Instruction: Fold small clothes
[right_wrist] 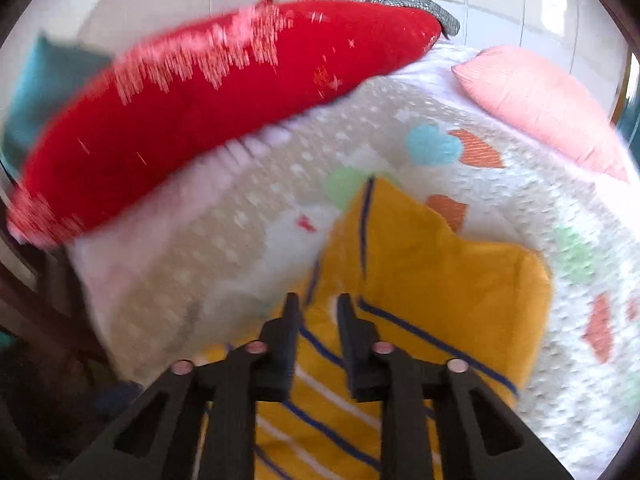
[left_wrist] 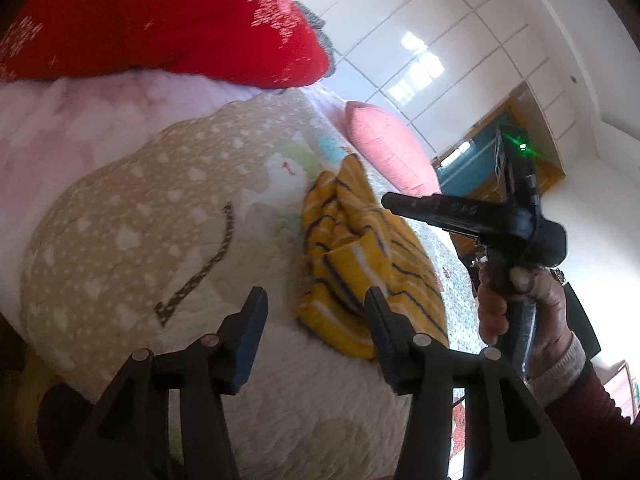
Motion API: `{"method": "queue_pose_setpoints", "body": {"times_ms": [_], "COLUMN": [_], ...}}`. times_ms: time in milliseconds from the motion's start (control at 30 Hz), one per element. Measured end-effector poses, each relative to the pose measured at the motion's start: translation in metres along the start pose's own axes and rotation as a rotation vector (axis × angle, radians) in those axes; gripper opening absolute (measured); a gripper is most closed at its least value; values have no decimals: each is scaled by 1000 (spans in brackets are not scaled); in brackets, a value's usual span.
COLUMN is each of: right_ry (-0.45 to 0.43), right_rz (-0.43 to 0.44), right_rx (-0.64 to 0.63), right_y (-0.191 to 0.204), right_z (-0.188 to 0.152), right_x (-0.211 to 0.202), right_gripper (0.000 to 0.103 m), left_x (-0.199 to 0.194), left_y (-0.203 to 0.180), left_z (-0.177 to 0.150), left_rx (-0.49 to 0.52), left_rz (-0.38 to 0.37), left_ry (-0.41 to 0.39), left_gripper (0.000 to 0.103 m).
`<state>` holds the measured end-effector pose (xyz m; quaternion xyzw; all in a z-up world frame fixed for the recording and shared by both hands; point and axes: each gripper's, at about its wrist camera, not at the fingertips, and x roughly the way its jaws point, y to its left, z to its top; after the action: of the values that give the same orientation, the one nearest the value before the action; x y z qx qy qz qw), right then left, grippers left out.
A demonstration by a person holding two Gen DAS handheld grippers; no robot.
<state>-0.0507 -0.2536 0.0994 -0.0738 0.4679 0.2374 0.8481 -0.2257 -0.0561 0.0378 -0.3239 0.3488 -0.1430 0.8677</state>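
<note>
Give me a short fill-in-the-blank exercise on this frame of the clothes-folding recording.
1. The striped garment is mainly ____ in colour.
2. The garment lies on a patterned ____.
3. The big cushion behind it is ____.
4. The left gripper holds ____.

Missing words: yellow; quilt; red; nothing

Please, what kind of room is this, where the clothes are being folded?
Most likely a bedroom. The yellow striped garment lies on a quilted bedspread with coloured patches, a soft pink pillow rests at its far end, and a big red cushion sits beside it.
</note>
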Motion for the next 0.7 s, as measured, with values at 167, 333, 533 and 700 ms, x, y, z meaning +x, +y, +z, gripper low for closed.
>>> {"method": "queue_pose_setpoints", "body": {"times_ms": [167,333,533,700], "right_ry": [34,96,-26,13], "right_rz": [-109,157,279,280], "right_rx": [55,233,253,119], "right_y": [-6,-8,-10,5], "right_z": [21,29,20,-24], "right_x": [46,82,26,-18], "right_gripper": [18,26,27,27], "left_x": [-12,-25,-25,-20], "left_y": [-5,-4,2,-5], "left_z": [-10,-18,-23,-26], "left_rx": [35,36,17,23], "left_rz": [45,73,90,97], "left_ry": [-1,-9,9,17], "left_gripper": [53,61,65,66]}}
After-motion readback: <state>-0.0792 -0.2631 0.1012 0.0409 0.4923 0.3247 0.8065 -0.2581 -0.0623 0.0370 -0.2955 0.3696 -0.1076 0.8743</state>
